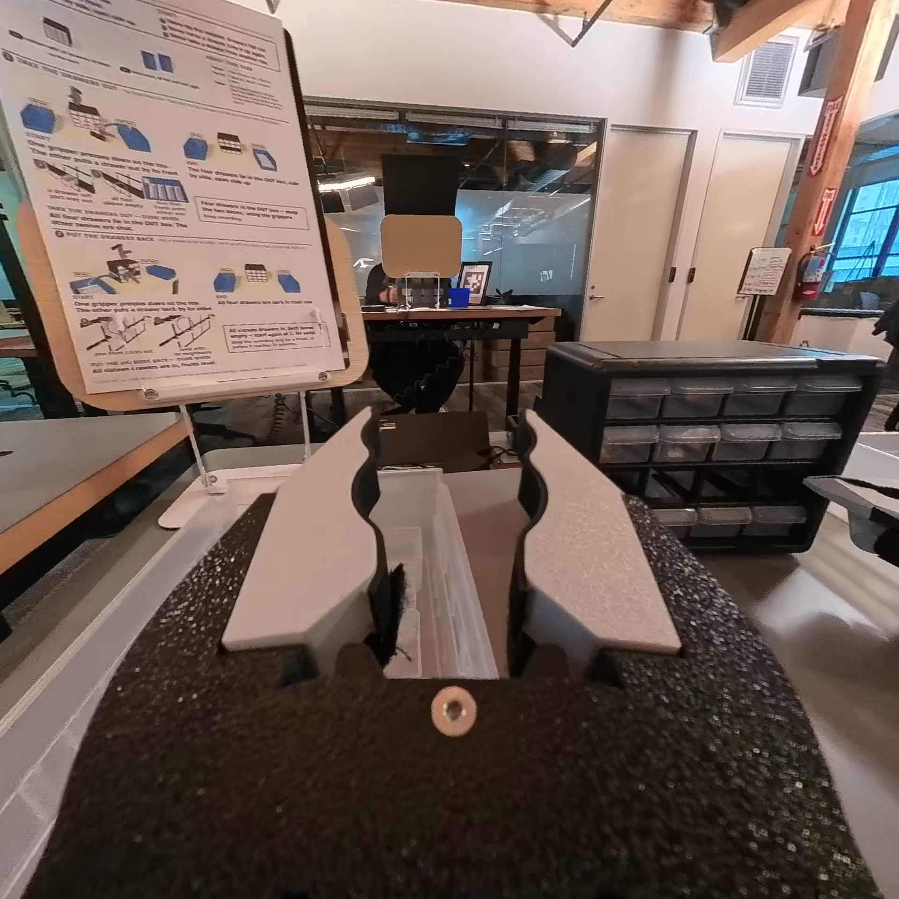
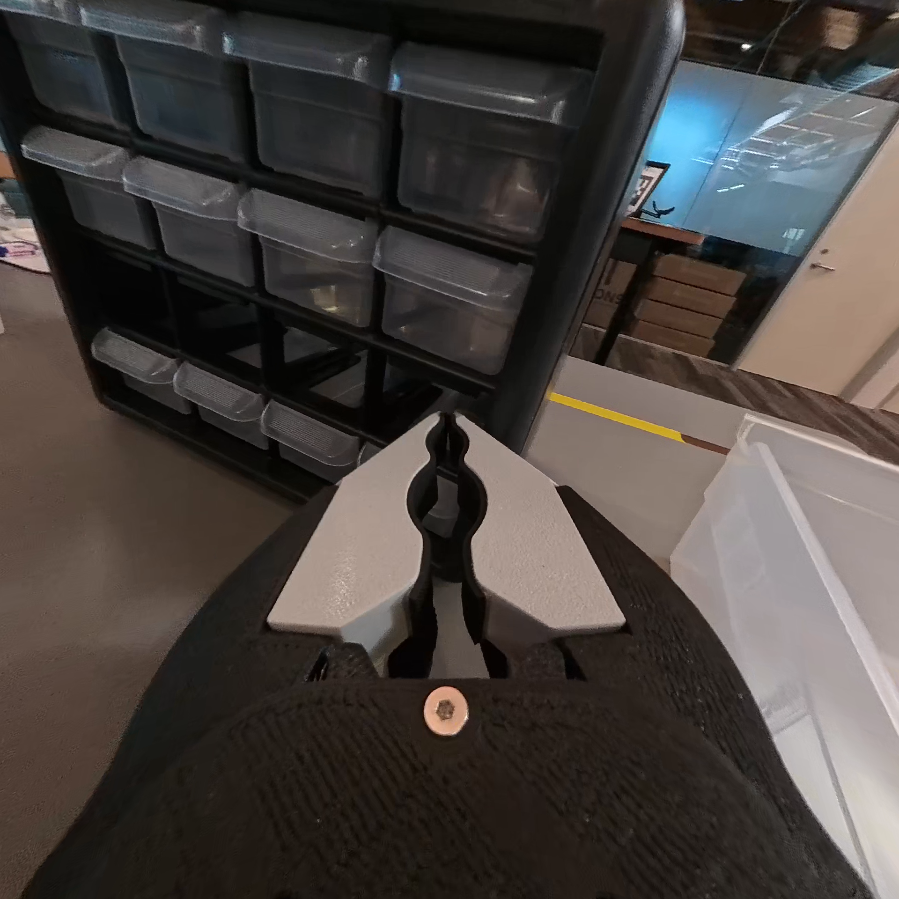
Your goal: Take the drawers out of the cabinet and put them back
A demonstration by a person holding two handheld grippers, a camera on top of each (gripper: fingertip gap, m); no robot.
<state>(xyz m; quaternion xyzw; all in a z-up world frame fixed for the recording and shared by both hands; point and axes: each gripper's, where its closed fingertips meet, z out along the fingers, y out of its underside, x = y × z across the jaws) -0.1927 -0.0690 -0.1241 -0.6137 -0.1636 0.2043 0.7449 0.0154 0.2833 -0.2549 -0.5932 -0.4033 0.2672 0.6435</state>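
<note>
The black cabinet (image 1: 705, 360) stands on the table to the right; it fills the right wrist view (image 2: 627, 194). Its top two rows hold clear drawers (image 2: 316, 253). The third row (image 2: 219, 316) is empty, and three drawers (image 2: 219, 389) show in the bottom row. My left gripper (image 1: 448, 428) is open over a clear drawer (image 1: 413, 511). The drawer lies against the left pad, and bare surface shows between it and the right pad. My right gripper (image 2: 447, 419) is shut, its tips just in front of the cabinet's bottom right corner. It also shows at the right edge of the left wrist view (image 1: 856, 506).
A clear bin (image 1: 97, 656) lies under my left gripper. A second clear bin (image 2: 802, 559) stands right of the cabinet. An instruction sheet on a stand (image 1: 160, 194) rises at the back left. A yellow tape strip (image 2: 613, 416) marks the table by the cabinet. A person sits at a far desk.
</note>
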